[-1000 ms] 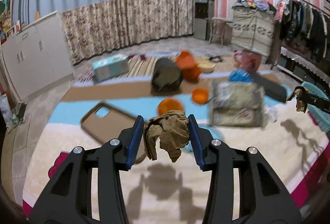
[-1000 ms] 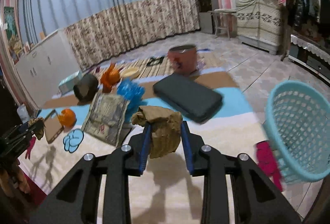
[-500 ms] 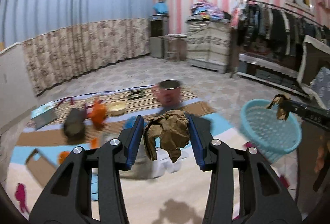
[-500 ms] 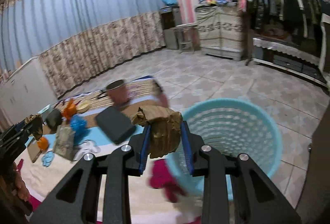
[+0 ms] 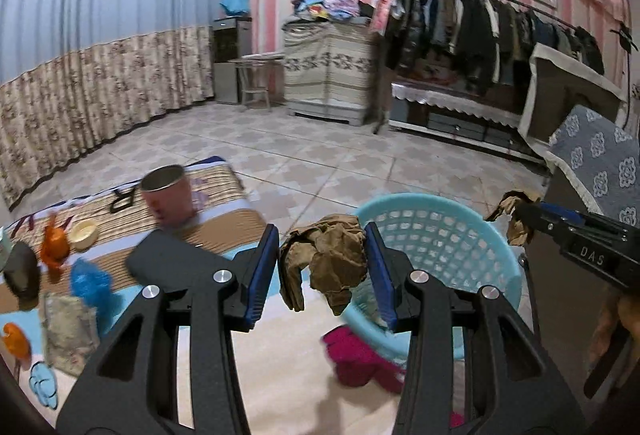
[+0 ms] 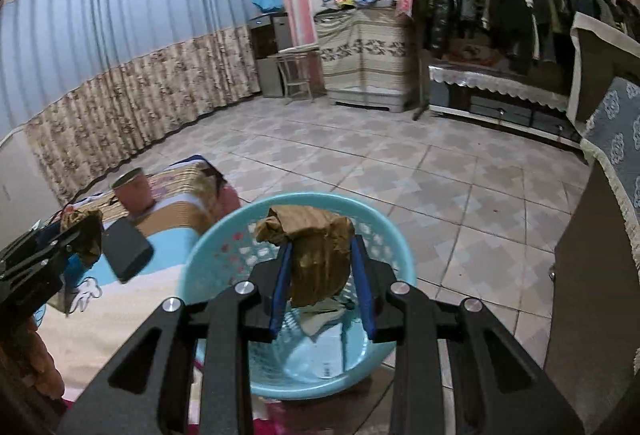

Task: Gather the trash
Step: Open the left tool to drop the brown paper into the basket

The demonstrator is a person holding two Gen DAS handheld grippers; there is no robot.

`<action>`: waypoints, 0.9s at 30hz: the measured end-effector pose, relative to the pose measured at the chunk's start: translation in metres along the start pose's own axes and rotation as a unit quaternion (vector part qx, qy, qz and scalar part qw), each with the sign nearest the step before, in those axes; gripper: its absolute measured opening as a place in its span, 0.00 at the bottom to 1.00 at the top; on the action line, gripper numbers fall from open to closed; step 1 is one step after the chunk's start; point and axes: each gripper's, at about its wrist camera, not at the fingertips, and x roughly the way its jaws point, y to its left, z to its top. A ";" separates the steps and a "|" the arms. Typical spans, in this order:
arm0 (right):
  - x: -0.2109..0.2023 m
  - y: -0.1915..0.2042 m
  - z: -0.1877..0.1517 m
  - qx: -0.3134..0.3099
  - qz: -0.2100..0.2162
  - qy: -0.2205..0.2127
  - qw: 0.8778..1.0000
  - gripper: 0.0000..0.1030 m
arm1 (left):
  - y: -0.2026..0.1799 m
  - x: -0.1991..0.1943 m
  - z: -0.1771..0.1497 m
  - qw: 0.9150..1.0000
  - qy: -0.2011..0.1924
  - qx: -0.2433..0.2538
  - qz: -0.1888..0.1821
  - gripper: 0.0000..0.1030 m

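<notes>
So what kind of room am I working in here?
Most likely a lived-in home room, a bedroom or living space: a rack of hanging clothes along the pink striped wall, floor-length curtains, and a striped mat strewn with household items on the tiled floor.

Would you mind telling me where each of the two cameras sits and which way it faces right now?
Left wrist: on the left gripper, facing forward and down over its crumpled brown paper toward the turquoise basket; the right gripper shows at right.
Right wrist: on the right gripper, above the basket, clamping brown paper; the left gripper shows at left.
Shared: basket, pink cup, clothes rack.
</notes>
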 end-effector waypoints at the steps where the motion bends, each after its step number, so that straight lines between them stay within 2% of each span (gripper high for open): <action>1: 0.002 -0.003 0.000 0.002 -0.003 0.000 1.000 0.29 | -0.004 0.005 0.001 1.000 0.002 0.002 -0.003 0.42; 11: 0.024 -0.021 0.008 0.015 -0.018 0.005 1.000 0.29 | -0.044 0.050 0.019 0.999 0.014 0.026 -0.026 0.42; 20: 0.041 -0.018 0.013 0.017 -0.016 0.010 1.000 0.29 | -0.070 0.065 0.036 0.998 0.008 0.050 -0.036 0.44; 22: 0.041 -0.018 0.013 0.018 -0.016 0.010 1.000 0.29 | -0.069 0.069 0.040 0.998 0.011 0.049 -0.033 0.49; 24: 0.039 -0.018 0.013 0.018 -0.016 0.010 1.000 0.29 | -0.067 0.070 0.042 0.998 0.011 0.046 -0.028 0.60; 27: 0.042 -0.018 0.014 0.018 -0.015 0.011 1.000 0.29 | -0.056 0.068 0.043 0.999 0.012 0.037 -0.018 0.69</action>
